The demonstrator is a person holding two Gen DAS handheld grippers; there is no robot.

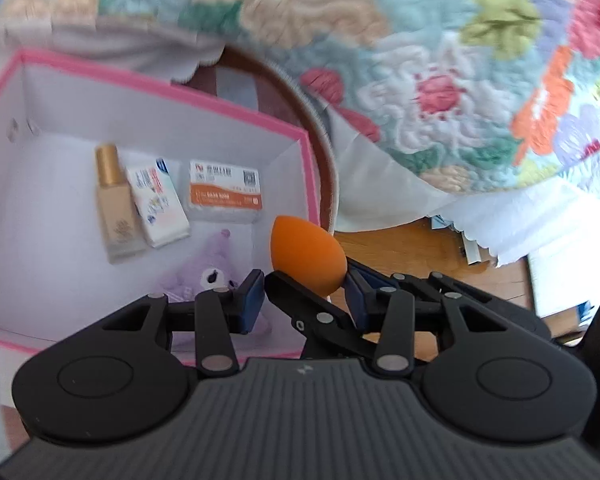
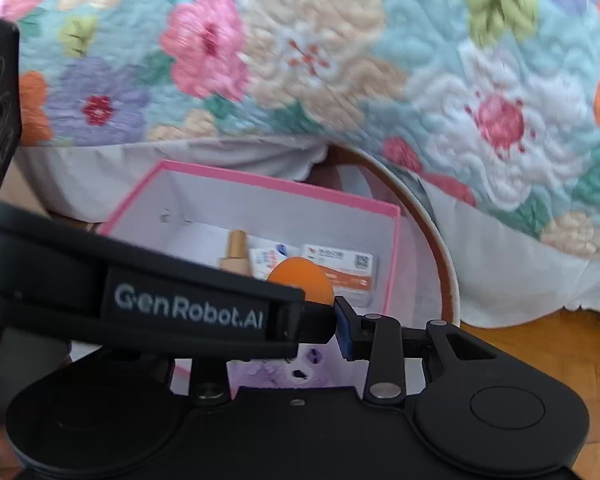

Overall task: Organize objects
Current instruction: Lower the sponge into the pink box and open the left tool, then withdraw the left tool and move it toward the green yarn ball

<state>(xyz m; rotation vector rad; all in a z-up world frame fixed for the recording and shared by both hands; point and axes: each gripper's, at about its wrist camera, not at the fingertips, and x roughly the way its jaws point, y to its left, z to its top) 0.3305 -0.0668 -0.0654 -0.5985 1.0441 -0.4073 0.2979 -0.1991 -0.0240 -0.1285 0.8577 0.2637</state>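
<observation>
An orange makeup sponge hangs above the right edge of a pink-rimmed white box. The right gripper's black fingers reach in from the right and are shut on the sponge. My left gripper is open, its blue pads on either side of the right gripper's fingers. The box holds a gold-capped foundation bottle, a small white carton, an orange-labelled packet and a purple plush toy. In the right wrist view the sponge sits over the box, and the left gripper's body hides the right gripper's left finger.
A floral quilt hangs over the bed behind the box. A round brown-rimmed object stands behind the box. Wooden floor lies to the right, with white papers on it.
</observation>
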